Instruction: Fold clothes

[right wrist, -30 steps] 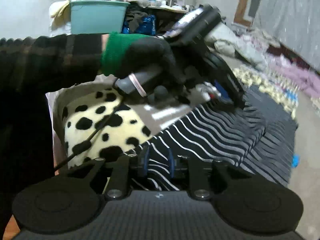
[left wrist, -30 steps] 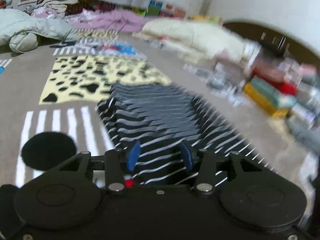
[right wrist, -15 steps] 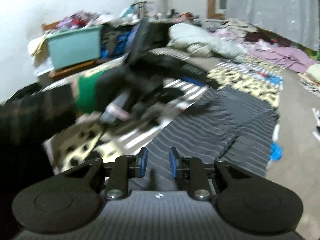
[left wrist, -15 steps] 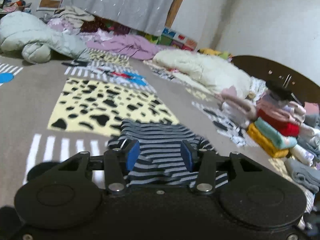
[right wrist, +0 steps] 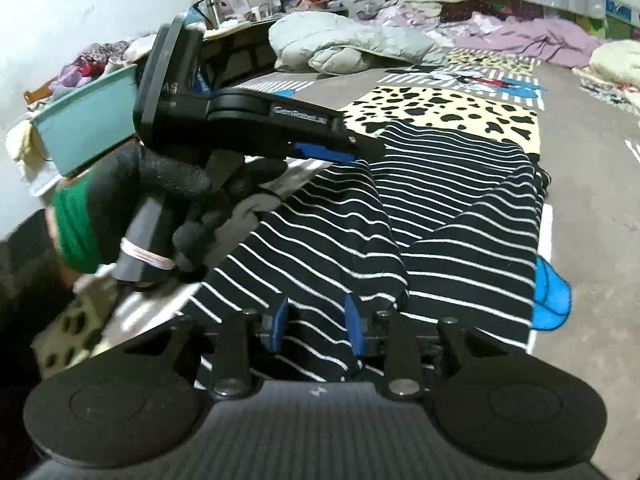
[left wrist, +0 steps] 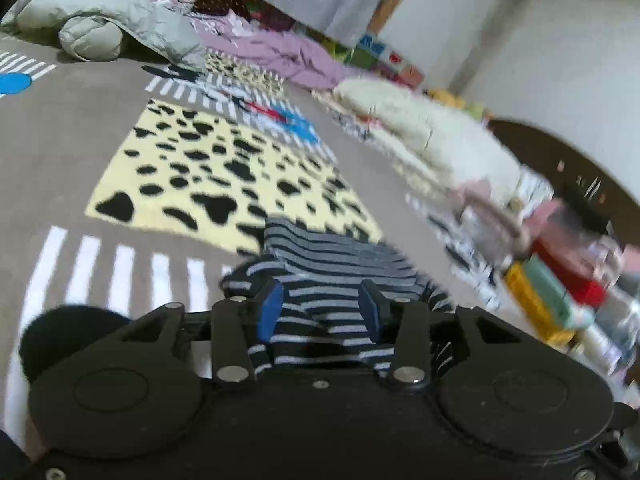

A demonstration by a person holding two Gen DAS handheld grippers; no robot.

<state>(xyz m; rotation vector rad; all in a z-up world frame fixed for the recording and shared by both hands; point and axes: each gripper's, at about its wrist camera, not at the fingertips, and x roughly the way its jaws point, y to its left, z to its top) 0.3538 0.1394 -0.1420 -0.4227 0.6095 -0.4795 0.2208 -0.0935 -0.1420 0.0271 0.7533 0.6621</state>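
A black garment with thin white stripes (right wrist: 460, 216) lies spread on the patterned rug (right wrist: 440, 108), with one flap folded over its middle. My right gripper (right wrist: 318, 320) is open, low over the garment's near edge, striped cloth between its blue pads. My left gripper (left wrist: 318, 312) is open just above the garment's (left wrist: 332, 264) bunched edge. In the right wrist view the left gripper (right wrist: 324, 152) is held by a gloved hand (right wrist: 160, 208) at the garment's left edge.
A grey puffer jacket (left wrist: 104, 24) and purple bedding (left wrist: 280, 56) lie at the far end of the rug. A white fluffy blanket (left wrist: 432, 136) and a stack of folded clothes (left wrist: 560, 280) sit to the right. A teal bin (right wrist: 88, 128) stands at the left.
The left gripper has swung and lowered toward the garment's edge. The right gripper has dropped close over the near edge, and its jaws have opened wider.
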